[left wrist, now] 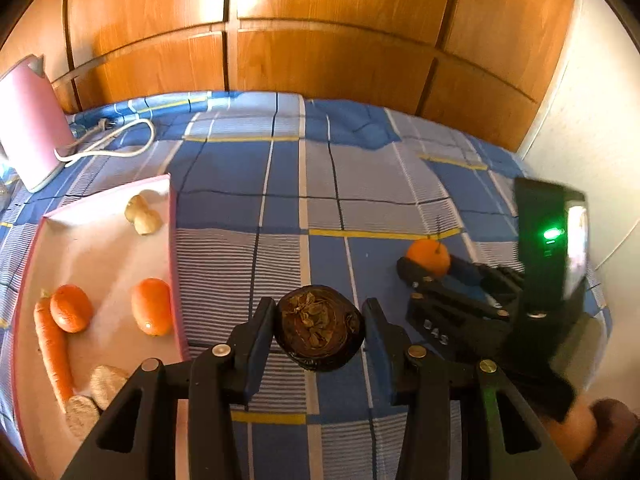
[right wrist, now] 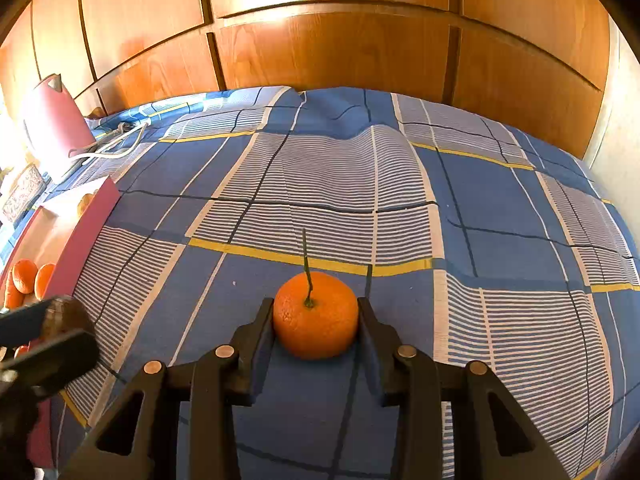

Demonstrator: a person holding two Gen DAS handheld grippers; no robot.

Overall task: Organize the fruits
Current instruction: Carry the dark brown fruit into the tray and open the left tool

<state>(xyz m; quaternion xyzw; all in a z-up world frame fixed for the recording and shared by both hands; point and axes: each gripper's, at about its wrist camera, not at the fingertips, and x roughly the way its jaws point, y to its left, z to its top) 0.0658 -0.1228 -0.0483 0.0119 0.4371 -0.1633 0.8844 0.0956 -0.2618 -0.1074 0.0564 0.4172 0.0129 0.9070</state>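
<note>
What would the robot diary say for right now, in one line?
left gripper: around dark round fruit | right gripper: on orange | both over bedsheet | tray: left, holds oranges, carrot

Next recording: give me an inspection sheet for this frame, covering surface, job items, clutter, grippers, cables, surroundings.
Surface: blue checked bedsheet, wrinkled.
Job's things: dark round brown fruit; stemmed orange tangerine; shallow pink-rimmed tray holding two tangerines, a long orange carrot and pale lumpy pieces.
Clutter: pink electric kettle at the far left.
Grippers: left gripper brackets the dark fruit, right finger not quite touching; right gripper pressed on the stemmed tangerine at both sides.
Cables: white cord lying by the kettle.
Surroundings: wooden wardrobe doors behind; pale wall on the right.
</note>
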